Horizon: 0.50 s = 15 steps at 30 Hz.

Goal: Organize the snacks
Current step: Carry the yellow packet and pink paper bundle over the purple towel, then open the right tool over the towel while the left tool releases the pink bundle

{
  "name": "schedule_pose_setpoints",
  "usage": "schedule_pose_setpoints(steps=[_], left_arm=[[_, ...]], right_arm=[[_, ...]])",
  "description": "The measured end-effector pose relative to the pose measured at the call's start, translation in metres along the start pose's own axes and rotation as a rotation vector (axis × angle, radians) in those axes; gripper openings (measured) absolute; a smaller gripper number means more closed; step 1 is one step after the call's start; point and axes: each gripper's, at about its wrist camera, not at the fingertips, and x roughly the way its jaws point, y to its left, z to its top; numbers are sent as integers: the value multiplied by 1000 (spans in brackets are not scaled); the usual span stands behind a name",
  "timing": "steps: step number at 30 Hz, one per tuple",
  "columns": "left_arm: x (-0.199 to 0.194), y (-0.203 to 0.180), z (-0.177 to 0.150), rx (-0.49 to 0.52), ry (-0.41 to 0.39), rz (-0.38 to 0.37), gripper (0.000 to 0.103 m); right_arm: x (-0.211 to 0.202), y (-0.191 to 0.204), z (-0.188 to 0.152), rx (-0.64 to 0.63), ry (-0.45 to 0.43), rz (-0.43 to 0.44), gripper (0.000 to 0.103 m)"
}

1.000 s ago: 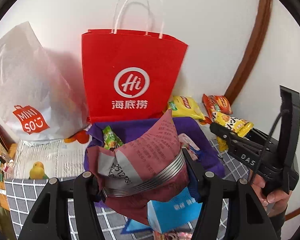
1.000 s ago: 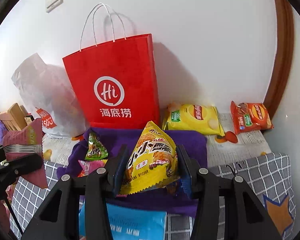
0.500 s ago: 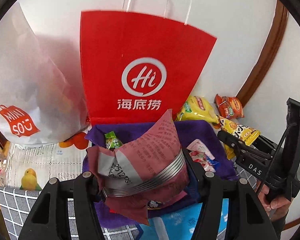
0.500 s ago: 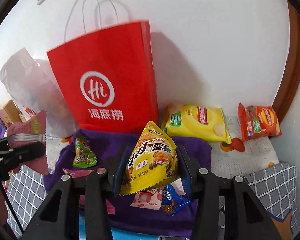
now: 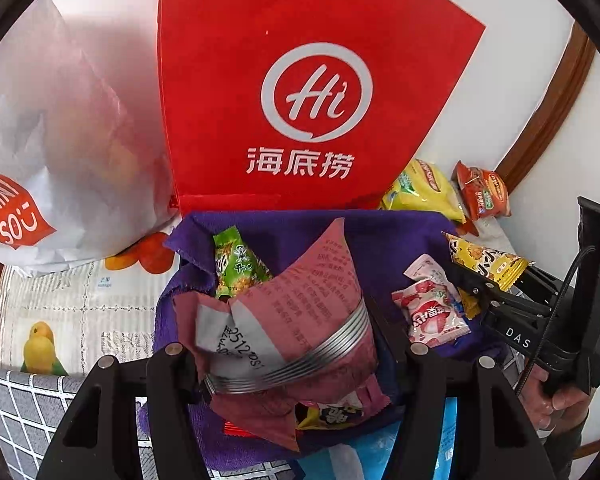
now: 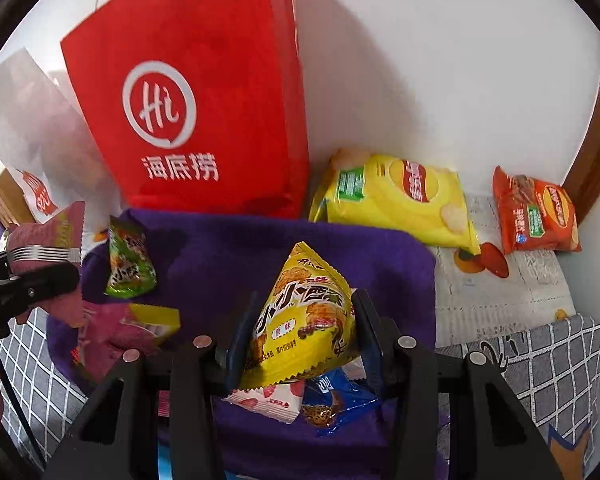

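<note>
Both my grippers have moved closer to the tall red paper bag [image 6: 204,92], which now fills more of each view. My left gripper [image 5: 288,356] has its jaws pinching a dusty-pink foil snack packet [image 5: 300,312]; my right gripper [image 6: 300,344] pinches a yellow triangular snack pouch [image 6: 304,316], both above the purple cloth [image 6: 228,256] strewn with small packets. A yellow crisp bag [image 6: 400,200] lies beside the red bag.

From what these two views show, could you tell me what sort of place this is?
Probably a home, on a table against a wall: a red Haidilao paper bag, a white Miniso bag and a purple cloth strewn with snack packets suggest a household.
</note>
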Motion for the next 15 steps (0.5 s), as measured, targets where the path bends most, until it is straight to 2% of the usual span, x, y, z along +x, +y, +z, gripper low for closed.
schedule_pose_setpoints(steps=[15], left_arm=[[18,0,-2,4,47,-8,60]], right_arm=[[19,2,-7,-21,58,-2,48]])
